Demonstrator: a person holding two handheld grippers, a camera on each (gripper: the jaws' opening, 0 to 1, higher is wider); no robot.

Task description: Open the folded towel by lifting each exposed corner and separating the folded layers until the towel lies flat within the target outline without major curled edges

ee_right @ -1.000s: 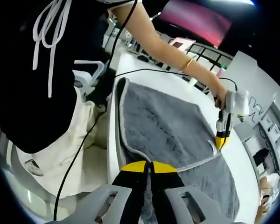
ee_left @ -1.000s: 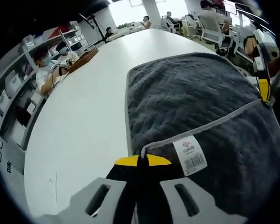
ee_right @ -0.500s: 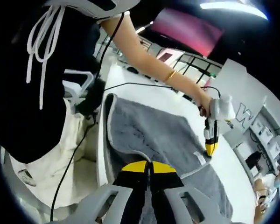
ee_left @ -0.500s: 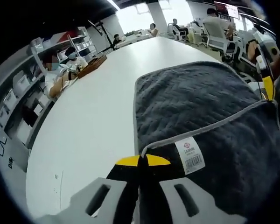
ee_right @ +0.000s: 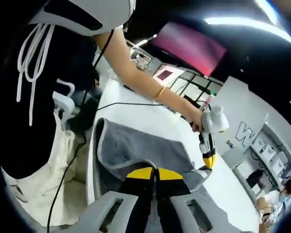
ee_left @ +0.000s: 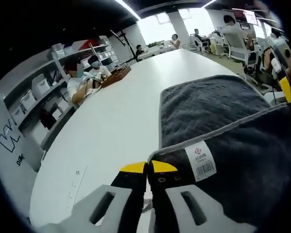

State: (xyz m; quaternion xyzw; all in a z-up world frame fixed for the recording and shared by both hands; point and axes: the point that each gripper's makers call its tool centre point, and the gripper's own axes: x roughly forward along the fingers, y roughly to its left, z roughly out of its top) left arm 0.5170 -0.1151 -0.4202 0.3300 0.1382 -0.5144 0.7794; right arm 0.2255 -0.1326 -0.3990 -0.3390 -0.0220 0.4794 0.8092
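Here both tongs, left [ee_left: 148, 167] and right [ee_right: 153, 174], are clenched on the grey towel's [ee_left: 218, 126] lifted corners.

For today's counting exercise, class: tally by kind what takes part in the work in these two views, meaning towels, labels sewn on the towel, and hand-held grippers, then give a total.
Grey towel: 1
White label: 1
Grippers: 2, the left gripper and the right gripper
Total: 4
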